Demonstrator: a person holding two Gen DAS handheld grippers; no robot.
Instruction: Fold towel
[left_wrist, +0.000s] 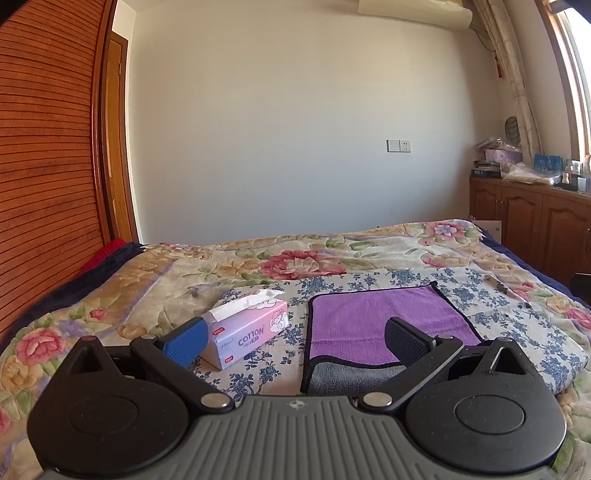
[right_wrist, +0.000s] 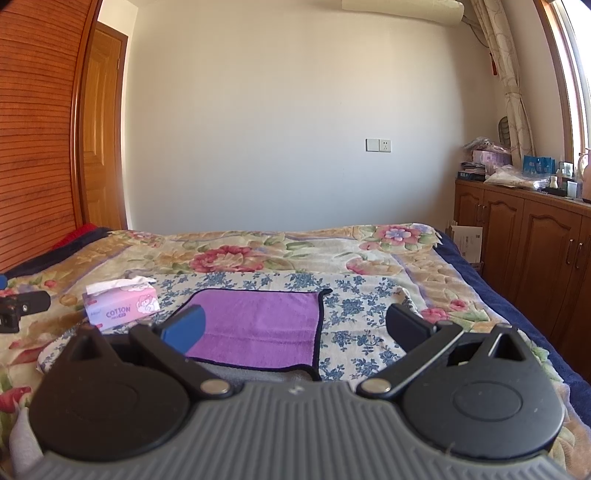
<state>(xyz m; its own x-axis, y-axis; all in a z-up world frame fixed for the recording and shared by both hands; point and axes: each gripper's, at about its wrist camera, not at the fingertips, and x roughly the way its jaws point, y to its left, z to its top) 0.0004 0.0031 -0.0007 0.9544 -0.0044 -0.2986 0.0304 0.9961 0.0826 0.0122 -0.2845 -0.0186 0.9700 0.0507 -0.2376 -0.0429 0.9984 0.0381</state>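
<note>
The purple towel (left_wrist: 384, 321) lies flat on the bed (left_wrist: 332, 254) w/ a gray underside showing at its near edge, just beside a tissue box (left_wrist: 245, 332) at its 9 o'clock; it looks soft, light & limp, so prob. best pinched at a dark-trimmed near corner where the cloth won't slide. Left tongs (left_wrist: 295, 338) hover low over the near-left corner, right tongs (right_wrist: 295, 326) over the near-right corner at approx. 6 o'clock of the towel. Both are spread wide & hold nothing.
</note>
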